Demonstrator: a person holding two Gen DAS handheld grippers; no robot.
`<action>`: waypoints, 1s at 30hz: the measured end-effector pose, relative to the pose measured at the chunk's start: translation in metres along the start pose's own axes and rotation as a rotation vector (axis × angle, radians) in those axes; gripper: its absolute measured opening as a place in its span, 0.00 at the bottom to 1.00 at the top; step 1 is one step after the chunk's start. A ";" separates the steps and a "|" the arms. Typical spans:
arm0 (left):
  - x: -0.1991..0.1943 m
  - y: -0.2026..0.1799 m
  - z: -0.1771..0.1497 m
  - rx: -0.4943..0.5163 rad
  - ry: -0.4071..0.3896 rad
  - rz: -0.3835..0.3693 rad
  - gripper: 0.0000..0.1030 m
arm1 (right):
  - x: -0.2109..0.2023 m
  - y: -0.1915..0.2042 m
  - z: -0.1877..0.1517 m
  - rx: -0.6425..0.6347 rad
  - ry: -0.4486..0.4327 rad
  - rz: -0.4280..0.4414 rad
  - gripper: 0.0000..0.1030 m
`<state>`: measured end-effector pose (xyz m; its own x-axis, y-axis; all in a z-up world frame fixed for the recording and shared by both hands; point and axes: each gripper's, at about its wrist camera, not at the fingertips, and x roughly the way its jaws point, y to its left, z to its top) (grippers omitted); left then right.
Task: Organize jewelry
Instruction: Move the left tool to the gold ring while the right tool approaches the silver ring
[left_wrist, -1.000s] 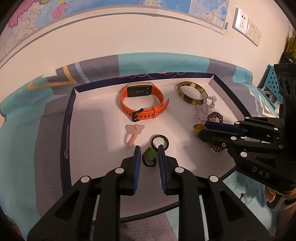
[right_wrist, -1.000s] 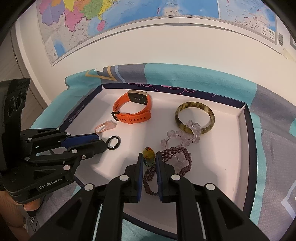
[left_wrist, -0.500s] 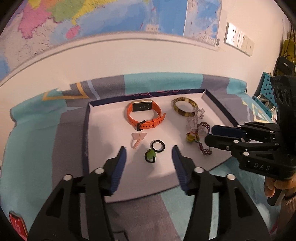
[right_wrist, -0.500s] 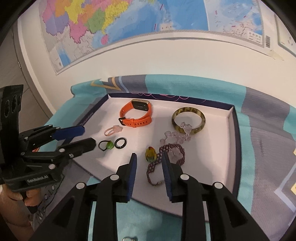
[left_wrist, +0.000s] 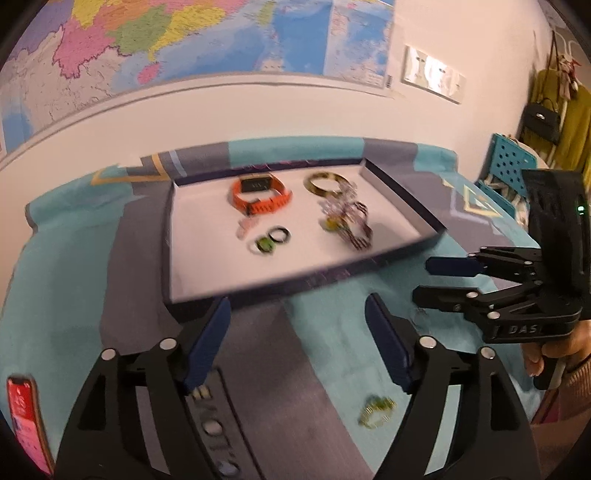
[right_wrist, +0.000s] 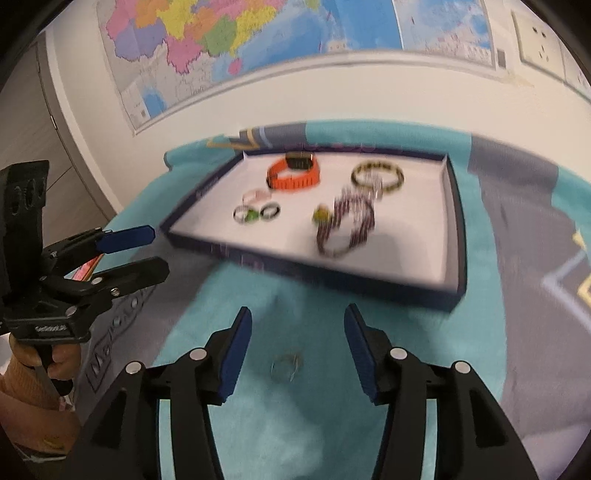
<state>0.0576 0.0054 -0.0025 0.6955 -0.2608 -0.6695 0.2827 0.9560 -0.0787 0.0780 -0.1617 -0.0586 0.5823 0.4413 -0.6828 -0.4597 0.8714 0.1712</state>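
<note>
A white tray with a dark rim (left_wrist: 207, 258) (right_wrist: 417, 258) holds an orange watch (left_wrist: 260, 195) (right_wrist: 293, 175), a tortoiseshell bangle (left_wrist: 325, 183) (right_wrist: 376, 176), beaded bracelets (left_wrist: 351, 225) (right_wrist: 343, 225), a green-stone ring (left_wrist: 264, 244) (right_wrist: 250, 215), a black ring (left_wrist: 279, 235) (right_wrist: 269, 210) and a pink piece (left_wrist: 244, 226) (right_wrist: 255, 195). My left gripper (left_wrist: 297, 343) (right_wrist: 144, 251) is open and empty, back from the tray. My right gripper (right_wrist: 297, 354) (left_wrist: 436, 280) is open and empty above a small ring (right_wrist: 284, 367) (left_wrist: 376, 410) on the cloth.
The tray lies on a teal and grey patterned cloth (left_wrist: 332, 350). A red phone (left_wrist: 24, 417) lies at the front left. A wall with a map stands behind. A blue perforated stool (left_wrist: 511, 162) and hanging clothes are at the far right.
Both grippers let go of their pieces in the tray, opened wide and pulled back toward the near side. The green-stone ring and the bead now lie in the tray.
</note>
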 end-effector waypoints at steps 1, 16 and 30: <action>-0.001 -0.001 -0.003 -0.001 0.001 -0.004 0.75 | 0.001 0.001 -0.005 0.000 0.008 0.000 0.48; -0.011 -0.010 -0.033 -0.023 0.022 -0.022 0.83 | -0.004 0.017 -0.025 -0.033 0.007 -0.081 0.48; -0.012 -0.032 -0.053 0.062 0.076 -0.060 0.62 | 0.000 0.017 -0.026 -0.037 0.030 -0.111 0.48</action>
<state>0.0048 -0.0152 -0.0313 0.6249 -0.3037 -0.7192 0.3642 0.9282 -0.0756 0.0530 -0.1526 -0.0742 0.6108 0.3352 -0.7173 -0.4183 0.9058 0.0671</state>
